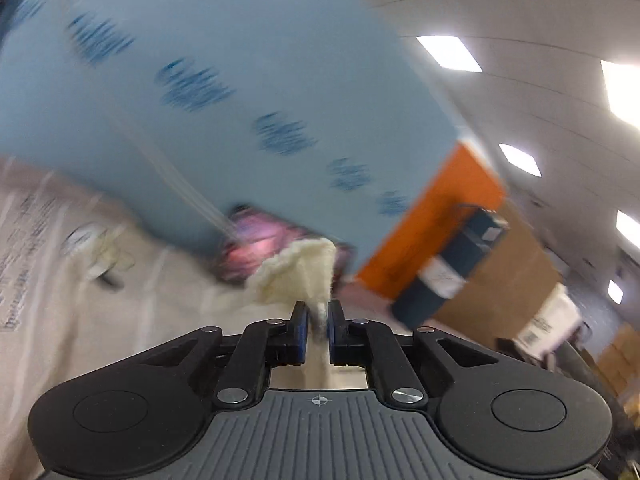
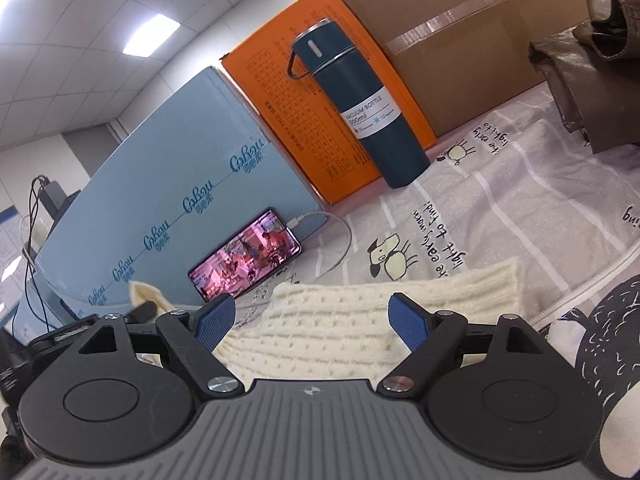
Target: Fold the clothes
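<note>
Left wrist view, motion-blurred: left gripper (image 1: 317, 326) pinches a bunch of cream knit garment (image 1: 296, 276) between nearly closed jaws, lifted off the printed sheet (image 1: 60, 280). Behind it, blue box (image 1: 224, 80), what looks like a lit phone (image 1: 256, 248), orange box (image 1: 436, 216), dark blue bottle (image 1: 448, 264). Right wrist view is sharp and alone shows the garment's body (image 2: 332, 328) lying flat on the sheet (image 2: 540, 200), right gripper (image 2: 312, 320) spread wide just above it, gripping nothing. Phone (image 2: 246, 258) leans on the blue box (image 2: 160, 184); the bottle (image 2: 360, 104) stands before the orange box (image 2: 280, 80). Brown carton (image 2: 460, 20) far right.
</note>
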`<control>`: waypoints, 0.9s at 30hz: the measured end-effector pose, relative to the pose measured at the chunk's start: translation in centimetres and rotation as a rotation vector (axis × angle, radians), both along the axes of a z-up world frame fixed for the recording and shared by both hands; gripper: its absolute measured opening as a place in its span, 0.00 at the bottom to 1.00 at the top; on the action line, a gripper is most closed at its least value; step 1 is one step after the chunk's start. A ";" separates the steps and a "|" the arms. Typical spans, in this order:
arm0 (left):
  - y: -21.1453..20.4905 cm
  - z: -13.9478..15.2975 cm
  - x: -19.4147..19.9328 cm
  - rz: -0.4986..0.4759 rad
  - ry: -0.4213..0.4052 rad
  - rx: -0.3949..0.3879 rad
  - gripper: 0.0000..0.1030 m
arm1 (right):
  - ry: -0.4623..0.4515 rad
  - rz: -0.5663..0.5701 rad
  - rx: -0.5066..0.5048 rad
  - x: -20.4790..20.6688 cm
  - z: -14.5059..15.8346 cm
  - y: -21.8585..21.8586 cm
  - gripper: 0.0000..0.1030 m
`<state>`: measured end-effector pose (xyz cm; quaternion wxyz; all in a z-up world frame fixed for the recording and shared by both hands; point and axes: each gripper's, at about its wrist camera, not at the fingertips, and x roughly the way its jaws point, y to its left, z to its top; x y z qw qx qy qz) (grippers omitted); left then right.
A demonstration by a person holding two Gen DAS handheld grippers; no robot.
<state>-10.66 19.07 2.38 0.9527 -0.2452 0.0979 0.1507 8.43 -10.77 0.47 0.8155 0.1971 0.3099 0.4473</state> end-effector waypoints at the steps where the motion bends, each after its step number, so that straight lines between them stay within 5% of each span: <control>1: -0.7 0.6 -0.2 -0.026 -0.020 0.046 0.08 | 0.003 -0.004 0.000 0.1 0.0 -0.1 0.81; 8: -8.5 1.6 1.1 -0.296 0.046 0.423 0.08 | -0.007 -0.044 0.021 0.0 0.1 -0.7 0.81; 14: -13.4 -0.2 2.4 -0.510 0.199 0.610 0.13 | -0.017 -0.064 0.025 0.1 0.2 -0.9 0.81; 16: -14.0 -0.6 2.3 -0.524 0.226 0.642 0.22 | -0.026 -0.060 0.017 0.0 0.2 -0.8 0.81; 20: -13.7 -0.7 1.9 -0.533 0.226 0.615 0.71 | -0.043 -0.052 0.000 -0.1 0.2 -0.6 0.81; 27: -13.2 0.7 1.0 -0.505 0.219 0.608 0.72 | -0.167 -0.058 -0.160 -1.2 0.3 0.9 0.81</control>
